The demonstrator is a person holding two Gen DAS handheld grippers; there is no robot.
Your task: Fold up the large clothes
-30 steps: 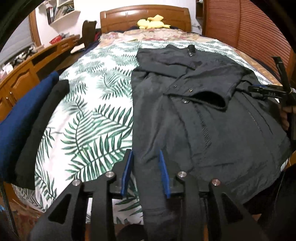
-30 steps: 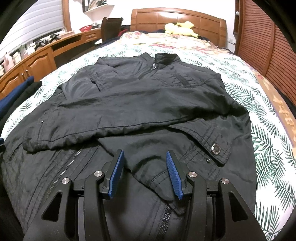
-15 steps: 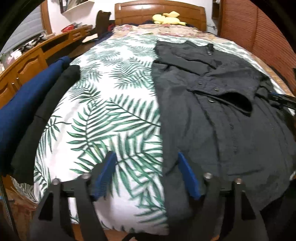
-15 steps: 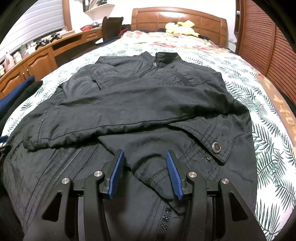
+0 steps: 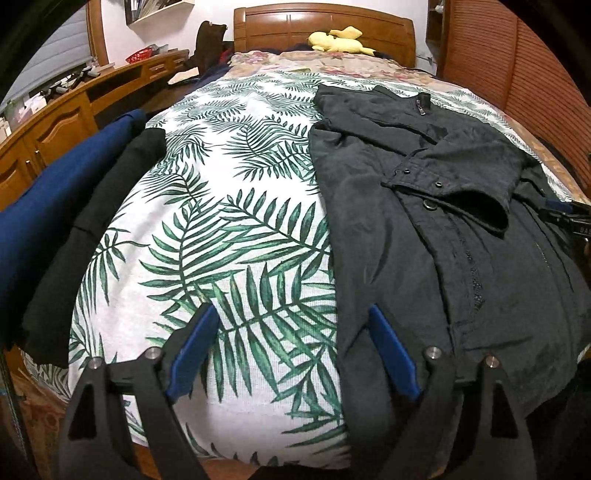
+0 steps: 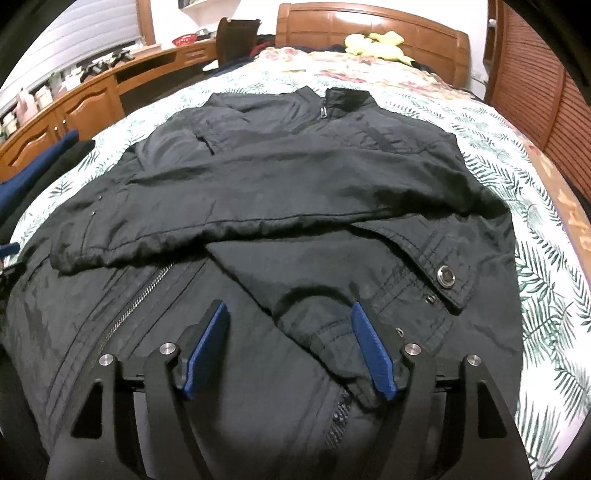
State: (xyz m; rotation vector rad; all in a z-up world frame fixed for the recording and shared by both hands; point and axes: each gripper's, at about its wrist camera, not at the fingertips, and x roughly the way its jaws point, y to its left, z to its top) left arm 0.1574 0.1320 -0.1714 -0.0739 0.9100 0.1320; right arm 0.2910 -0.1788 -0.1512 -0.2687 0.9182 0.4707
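Note:
A black jacket (image 6: 295,192) lies flat on the bed, collar towards the headboard, both sleeves folded across its front. In the left wrist view the jacket (image 5: 424,229) fills the right half. My left gripper (image 5: 291,332) is open and empty, over the leaf-print bedspread (image 5: 229,229) at the jacket's left hem edge; its right finger (image 5: 391,354) sits over the fabric. My right gripper (image 6: 291,332) is open and empty, just above the cuff (image 6: 332,317) of the upper folded sleeve near the zipper (image 6: 140,295). Its tip shows at the right edge of the left wrist view (image 5: 572,218).
Folded blue (image 5: 55,199) and black (image 5: 99,221) garments lie along the bed's left edge. A wooden headboard (image 5: 325,26) with a yellow plush toy (image 5: 340,40) stands at the far end. A wooden desk unit (image 5: 55,122) runs on the left, slatted wooden doors (image 5: 517,74) on the right.
My left gripper has opened wide, let go of the jacket's hem and shifted left over the bedspread. My right gripper has opened a little wider in place.

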